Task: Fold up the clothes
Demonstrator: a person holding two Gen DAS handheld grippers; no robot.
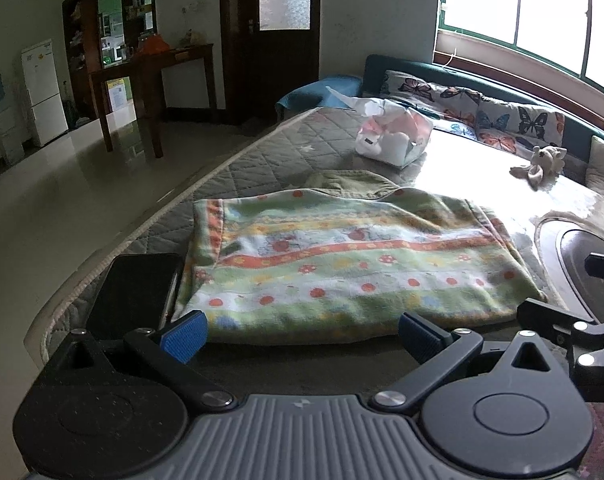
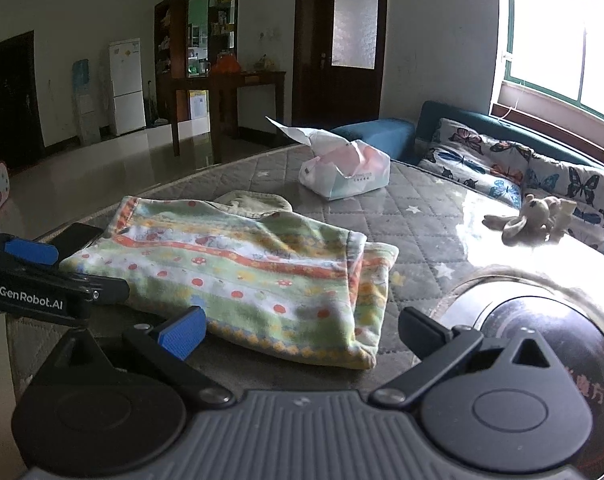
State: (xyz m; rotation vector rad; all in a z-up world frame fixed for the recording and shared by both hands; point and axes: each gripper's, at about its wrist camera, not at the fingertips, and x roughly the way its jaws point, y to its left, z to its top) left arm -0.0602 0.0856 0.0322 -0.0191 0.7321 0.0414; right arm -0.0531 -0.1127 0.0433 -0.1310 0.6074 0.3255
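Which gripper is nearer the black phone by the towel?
Left. The left gripper sits just behind the black phone, at the towel's left edge; the right gripper faces the towel's opposite end.

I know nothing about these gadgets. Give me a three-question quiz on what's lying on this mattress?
1. True or false: the left gripper is clamped on the striped towel.
2. What lies beyond the towel: (a) tissue pack, (b) kettle, (c) shoe?
3. Which dark flat item sits beside the towel's left edge?

Key:
1. False; both it and the right gripper are open, holding nothing.
2. a
3. A phone.
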